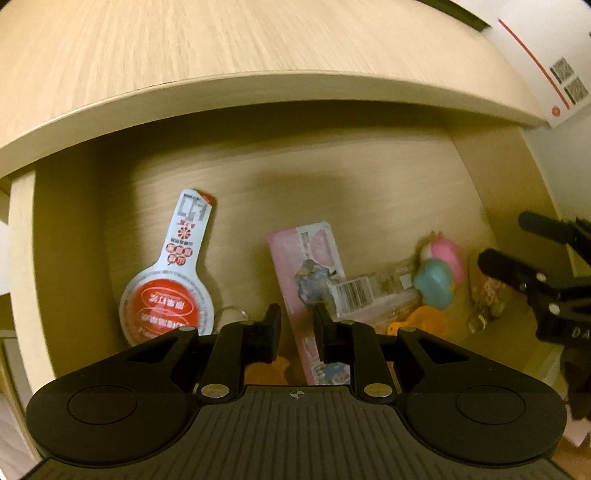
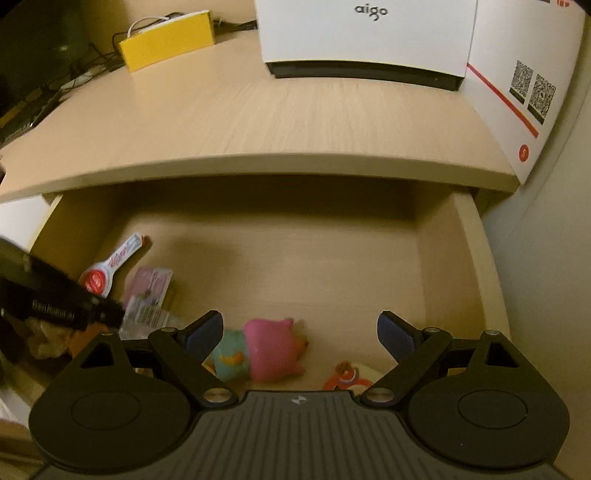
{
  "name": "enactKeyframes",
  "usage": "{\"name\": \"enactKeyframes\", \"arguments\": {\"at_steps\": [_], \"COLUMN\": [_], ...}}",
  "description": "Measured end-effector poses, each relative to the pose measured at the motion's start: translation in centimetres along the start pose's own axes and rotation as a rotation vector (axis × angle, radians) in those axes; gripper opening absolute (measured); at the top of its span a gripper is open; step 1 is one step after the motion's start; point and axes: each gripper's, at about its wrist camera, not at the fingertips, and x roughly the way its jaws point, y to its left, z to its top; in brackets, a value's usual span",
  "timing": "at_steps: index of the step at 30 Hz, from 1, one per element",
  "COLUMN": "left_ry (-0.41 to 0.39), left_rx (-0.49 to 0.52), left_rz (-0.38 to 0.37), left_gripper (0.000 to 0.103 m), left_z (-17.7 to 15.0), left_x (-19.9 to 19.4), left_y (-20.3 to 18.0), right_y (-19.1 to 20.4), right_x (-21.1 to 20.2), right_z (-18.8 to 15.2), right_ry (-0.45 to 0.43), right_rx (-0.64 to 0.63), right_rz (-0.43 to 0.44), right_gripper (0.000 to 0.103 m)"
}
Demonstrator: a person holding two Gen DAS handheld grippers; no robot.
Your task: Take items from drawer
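Setting: wooden counter with an open drawer pulled out beneath it; a white box and a yellow box sit far beyond both grippers on the counter top.
Progress: early, by my judgement; the drawer still looks full and neither gripper carries anything.
Right gripper: jaws spread wide, holding nothing, hovering over the drawer.
Just ahead of it: a pink and teal plush toy lies between and below its fingers, apparently not yet touched; a small orange toy lies just to its right.
Left gripper: jaws narrowed to a small gap, nothing clamped as far as I can tell.
Ahead of it: a pink packet directly under the gap, a clear barcoded tube just to its right, a red and white spoon-shaped packet to its left.
Left to do: everything, it seems.
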Motion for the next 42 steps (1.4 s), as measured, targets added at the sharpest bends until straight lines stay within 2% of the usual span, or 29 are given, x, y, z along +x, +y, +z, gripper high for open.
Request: {"name": "enactKeyframes", "arguments": {"at_steps": [4, 9, 11, 18, 20, 23, 29, 34, 38, 40, 42], "left_ry": [-0.008, -0.001, -0.016, -0.160, -0.204, -0.261, -0.370, -0.521, -0.600, -0.620, -0.613], "left_rx": [0.040, 0.020, 0.008, -0.107, -0.155, -0.212, -0.216, -0.199, -0.179, -0.137, -0.138], "left_rz": [0.020, 0.002, -0.010, -0.038, -0.058, -0.066, -0.068, -0.021, 0.029, 0.080, 0.107], "left_gripper": [0.021, 0.021, 0.021, 0.021, 0.021, 0.021, 0.021, 0.021, 0.021, 0.021, 0.021], "left_z": [-0.4, -2.2, -3.2, -7.9, -9.9, -11.9, -12.9, -13.8, -15.4, -15.7, -15.7], "left_x": [-0.2, -0.4, -0.7, -4.4, -6.0, -7.7, -8.5, -8.1, -7.7, -7.3, -6.9], "left_y": [-0.8, -1.0, -1.2, -0.2, 0.2, 0.6, 1.4, -0.2, -1.4, -2.1, -2.1], "right_y": [-0.3, -1.7, -2.0, 0.2, 0.8, 1.9, 2.2, 1.9, 2.9, 3.4, 3.8], "right_x": [0.3, 0.9, 0.8, -0.6, -1.1, -1.4, -0.1, -0.4, -0.2, 0.1, 0.7], "right_z": [0.0, -0.2, -0.7, -3.0, -3.9, -4.1, -2.8, -3.0, -3.0, -2.9, -2.6], "right_ry": [0.027, 0.090, 0.104, 0.137, 0.139, 0.117, 0.181, 0.143, 0.140, 0.158, 0.194], "right_rx": [0.020, 0.112, 0.139, 0.014, -0.021, -0.131, -0.170, -0.186, -0.252, -0.286, -0.313], "right_rz": [0.012, 0.065, 0.070, 0.007, -0.047, -0.075, -0.068, -0.077, -0.100, -0.120, -0.129], "right_gripper": [0.091, 0.091, 0.087, 0.083, 0.080, 0.079, 0.080, 0.080, 0.080, 0.082, 0.086]}}
